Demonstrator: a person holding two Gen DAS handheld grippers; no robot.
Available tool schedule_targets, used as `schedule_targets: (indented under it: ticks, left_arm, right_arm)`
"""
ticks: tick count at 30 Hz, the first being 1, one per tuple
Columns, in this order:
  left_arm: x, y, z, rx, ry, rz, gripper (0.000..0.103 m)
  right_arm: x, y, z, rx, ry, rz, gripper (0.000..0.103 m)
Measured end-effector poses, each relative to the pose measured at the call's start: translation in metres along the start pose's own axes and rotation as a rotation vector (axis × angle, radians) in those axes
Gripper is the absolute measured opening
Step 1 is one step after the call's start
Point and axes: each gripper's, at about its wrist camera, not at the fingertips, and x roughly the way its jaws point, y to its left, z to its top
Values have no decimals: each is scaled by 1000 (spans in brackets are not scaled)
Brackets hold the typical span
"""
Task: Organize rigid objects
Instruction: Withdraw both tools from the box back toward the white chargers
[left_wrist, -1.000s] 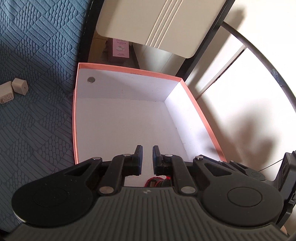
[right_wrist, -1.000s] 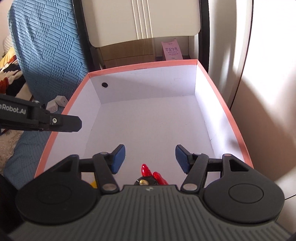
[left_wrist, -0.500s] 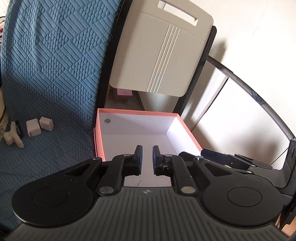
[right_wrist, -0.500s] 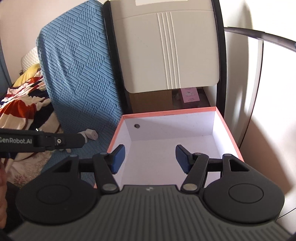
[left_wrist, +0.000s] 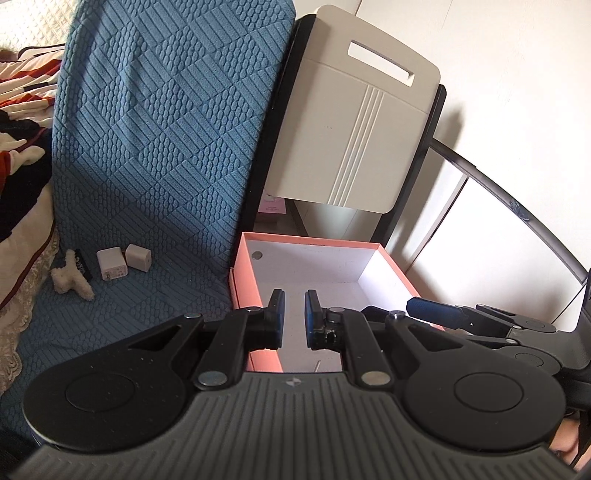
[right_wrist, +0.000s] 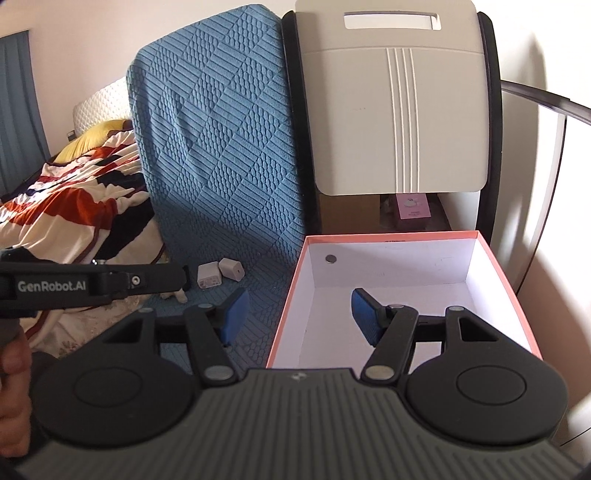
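Observation:
A salmon-pink box (left_wrist: 242, 295) with a white inside stands open beside the blue quilted cover; nothing shows on the part of its floor that I can see. My left gripper (left_wrist: 294, 314) hangs above the box's near left corner, shut, with nothing in it. Over the left rim (right_wrist: 286, 306) of the same box, my right gripper (right_wrist: 298, 308) is open and holds nothing. Two white charger cubes (left_wrist: 110, 264) (left_wrist: 138, 257) lie on the cover, left of the box, next to a small cream toy figure (left_wrist: 72, 282). They appear again as cubes (right_wrist: 208, 275) (right_wrist: 231, 267) in the right wrist view.
A blue quilted cover (left_wrist: 159, 147) drapes down to the left of the box. A cream panel with a handle slot (right_wrist: 399, 110) stands behind it in a black frame, with a small pink packet (right_wrist: 412, 206) underneath. Striped bedding (right_wrist: 74, 199) lies far left. A hand (right_wrist: 13, 373) holds the left gripper.
Both grippers have risen and drawn back from inside the box, and both views have tilted up. The red item at the box's near end is now hidden. Jaw openings look unchanged.

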Motion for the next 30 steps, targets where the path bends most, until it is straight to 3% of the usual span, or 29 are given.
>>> schedule_targets:
  ticks: [16, 30]
  left_arm:
    - [-36, 61, -16, -15, -47, 76, 14]
    - [-52, 99, -30, -12, -69, 163, 14]
  right_arm:
    - [19, 70, -18, -53, 44, 60, 64]
    - [40, 108, -37, -78, 85, 81, 64]
